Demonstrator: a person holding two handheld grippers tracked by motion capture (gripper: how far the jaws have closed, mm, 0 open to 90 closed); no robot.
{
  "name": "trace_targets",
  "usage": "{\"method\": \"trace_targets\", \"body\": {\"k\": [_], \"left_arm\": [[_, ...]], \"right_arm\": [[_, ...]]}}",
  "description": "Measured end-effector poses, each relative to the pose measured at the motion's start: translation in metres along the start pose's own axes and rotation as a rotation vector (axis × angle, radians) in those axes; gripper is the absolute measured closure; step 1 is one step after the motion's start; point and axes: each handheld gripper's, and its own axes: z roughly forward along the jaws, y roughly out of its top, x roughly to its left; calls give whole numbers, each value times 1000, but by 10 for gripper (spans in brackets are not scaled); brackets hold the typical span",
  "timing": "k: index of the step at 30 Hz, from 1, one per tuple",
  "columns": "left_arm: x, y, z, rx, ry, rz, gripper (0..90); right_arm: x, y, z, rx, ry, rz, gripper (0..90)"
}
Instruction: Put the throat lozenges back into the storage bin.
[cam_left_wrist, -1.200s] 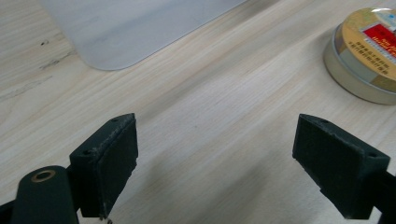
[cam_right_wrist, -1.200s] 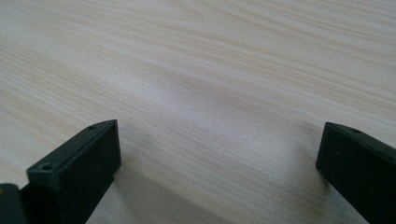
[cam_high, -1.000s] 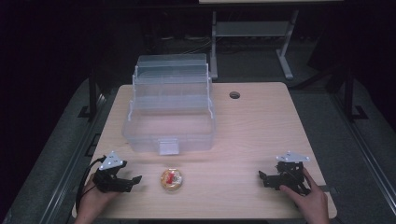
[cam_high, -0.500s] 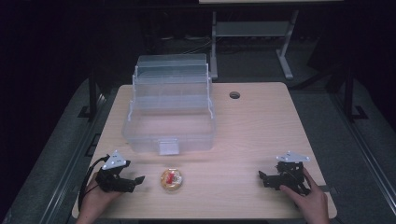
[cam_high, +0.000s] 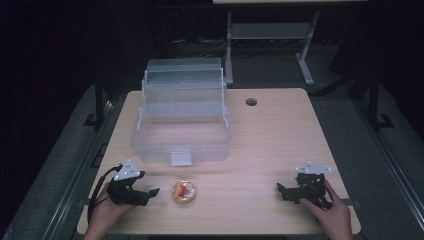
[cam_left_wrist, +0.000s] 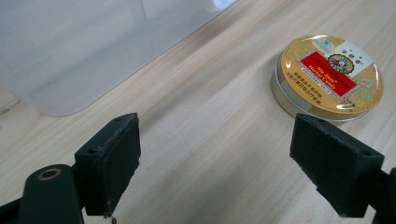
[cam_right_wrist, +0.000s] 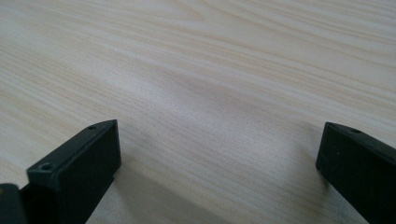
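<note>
Gold tin (cam_left_wrist: 328, 77) beyond spread left fingers (cam_left_wrist: 335, 164)

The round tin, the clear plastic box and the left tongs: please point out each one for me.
round tin (cam_left_wrist: 329, 77), left gripper view, on its red label.
clear plastic box (cam_high: 172, 149), high view, on its front wall.
left tongs (cam_high: 150, 193), high view, between the tips.

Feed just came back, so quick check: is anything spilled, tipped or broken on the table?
Nothing stands out. The clear plastic box sits upright and open, the round tin lies flat with its lid on, near the open left tool.
</note>
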Motion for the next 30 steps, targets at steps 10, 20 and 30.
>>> {"method": "trace_targets", "body": {"k": [10,20,30], "left_arm": [[-6,10,2,13,-30,23,156],[-13,21,5,14,-52,54,156],[-22,32,13,22,-78,90,156]], "right_arm": [[0,0,0,0,0,0,0],[0,0,0,0,0,0,0],[0,0,0,0,0,0,0]]}}
